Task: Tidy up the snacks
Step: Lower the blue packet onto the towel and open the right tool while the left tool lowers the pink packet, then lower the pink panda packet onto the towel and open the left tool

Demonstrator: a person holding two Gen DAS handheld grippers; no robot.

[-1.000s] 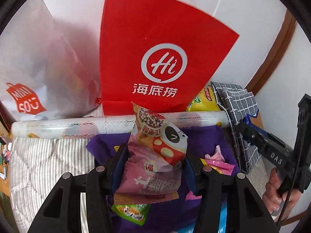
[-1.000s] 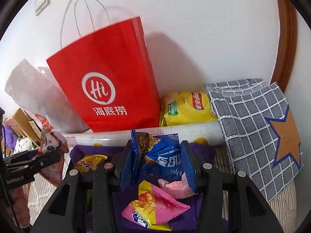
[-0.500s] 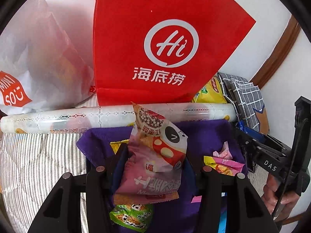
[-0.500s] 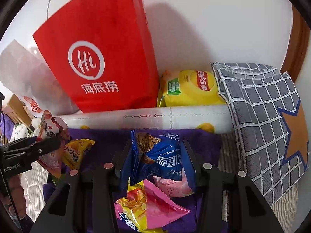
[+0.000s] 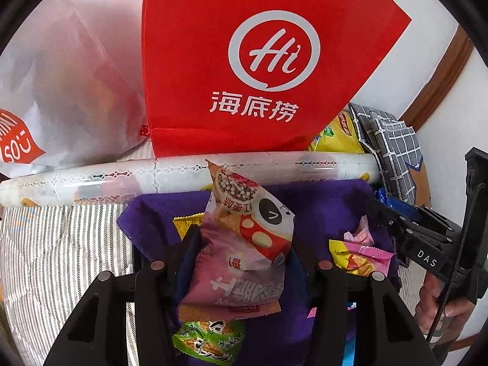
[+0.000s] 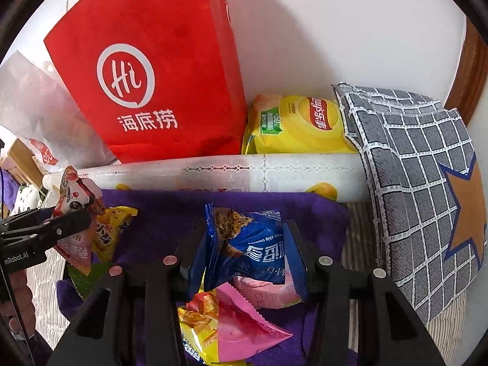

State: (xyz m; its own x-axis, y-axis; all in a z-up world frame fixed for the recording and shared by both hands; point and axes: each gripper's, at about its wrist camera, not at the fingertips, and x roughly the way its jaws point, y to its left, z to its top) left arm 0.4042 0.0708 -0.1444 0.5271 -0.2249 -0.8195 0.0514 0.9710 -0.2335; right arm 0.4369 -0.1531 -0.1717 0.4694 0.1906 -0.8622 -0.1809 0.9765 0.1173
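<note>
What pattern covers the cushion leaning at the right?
Grey with a white grid and an orange star, on the cushion; clearest in the right wrist view.

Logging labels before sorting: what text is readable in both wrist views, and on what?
"Hi", "海底捞": red paper bag.
"SOU", cut off: white plastic bag.
"DAS": black right gripper.
"chip cookies": blue cookie packet.
"50": yellow crisp bag.
Pink snack packet: print inverted, unreadable.

Soft, even daylight fills both my views. The tall red paper bag [image 6: 146, 70] casts a faint shadow rightward on the white wall [image 6: 350, 30]. Fisheye bending curves the edges into black corners; focus stays sharp.
</note>
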